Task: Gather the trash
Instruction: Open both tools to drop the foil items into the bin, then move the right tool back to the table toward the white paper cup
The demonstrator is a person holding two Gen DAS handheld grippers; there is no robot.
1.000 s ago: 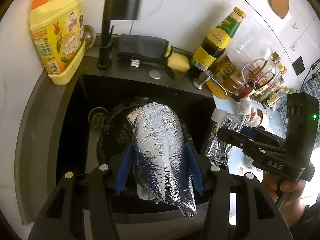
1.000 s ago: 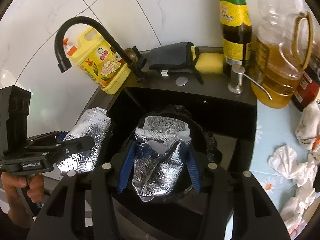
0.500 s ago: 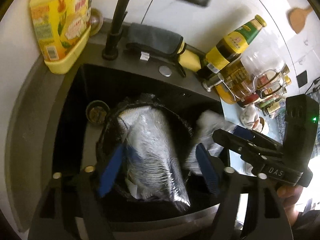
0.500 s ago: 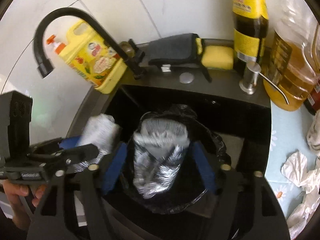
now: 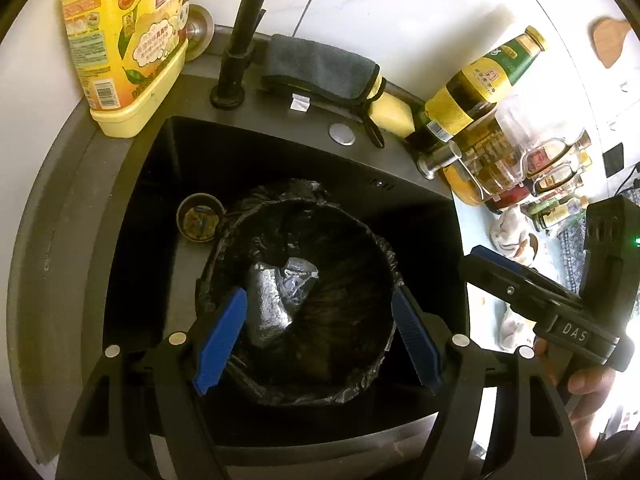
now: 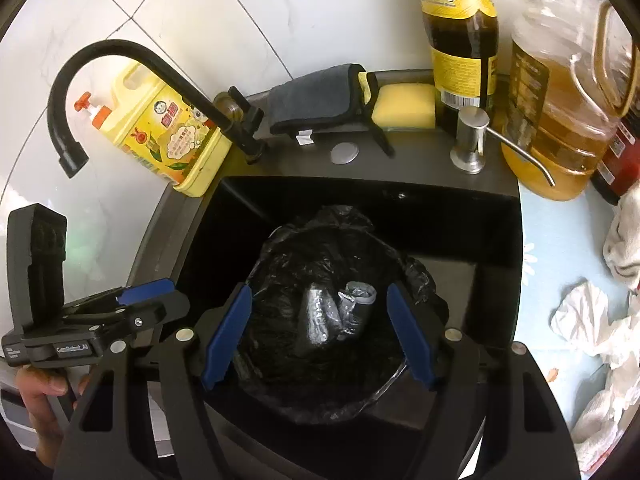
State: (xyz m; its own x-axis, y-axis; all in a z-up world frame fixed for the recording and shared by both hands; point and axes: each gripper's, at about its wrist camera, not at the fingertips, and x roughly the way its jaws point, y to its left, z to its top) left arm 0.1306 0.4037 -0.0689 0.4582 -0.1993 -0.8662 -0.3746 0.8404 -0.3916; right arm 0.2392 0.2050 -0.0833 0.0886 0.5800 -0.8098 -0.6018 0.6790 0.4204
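A bin lined with a black trash bag (image 5: 372,376) stands in the black sink (image 5: 160,184). Two silver foil bags (image 5: 268,300) lie at its bottom; they also show in the right wrist view (image 6: 320,316). My left gripper (image 5: 316,336) is open and empty above the bin's mouth. My right gripper (image 6: 318,332) is open and empty above the same bin (image 6: 416,276). The right gripper shows at the right of the left wrist view (image 5: 520,284); the left gripper shows at the left of the right wrist view (image 6: 148,300).
A black faucet (image 6: 120,64), yellow detergent jug (image 5: 124,40), grey cloth (image 5: 320,68) and yellow sponge (image 6: 404,104) stand behind the sink. Sauce and oil bottles (image 6: 560,100) stand at the right. Crumpled white tissues (image 6: 592,320) lie on the light-blue counter at the right.
Both grippers opened and let go of their foil bags, which dropped to the bottom of the bin. Both grippers now hang empty over it.
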